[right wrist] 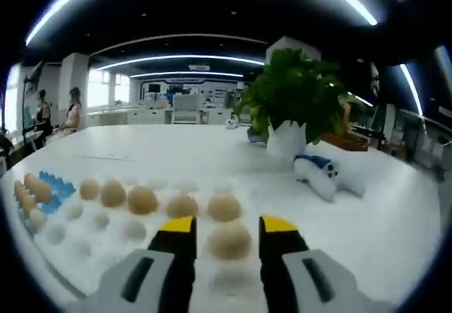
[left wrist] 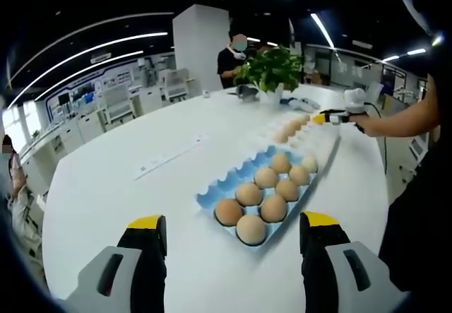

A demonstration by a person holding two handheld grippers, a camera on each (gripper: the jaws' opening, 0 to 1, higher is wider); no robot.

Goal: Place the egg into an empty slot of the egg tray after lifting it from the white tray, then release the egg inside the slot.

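Left gripper view: high, set back from the blue egg tray [left wrist: 263, 194]. Right gripper view: low, close beside it [right wrist: 49, 188]; both share it.

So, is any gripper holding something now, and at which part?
The left gripper is open and holds nothing. The right gripper has an egg between its jaws on the white tray; whether they grip it cannot be told.

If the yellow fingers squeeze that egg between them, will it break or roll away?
The egg between the right gripper looks thin-shelled, so a hard squeeze would probably crack it. It's round and smooth, so it may slip or roll. The white tray has dimples that likely keep it still.
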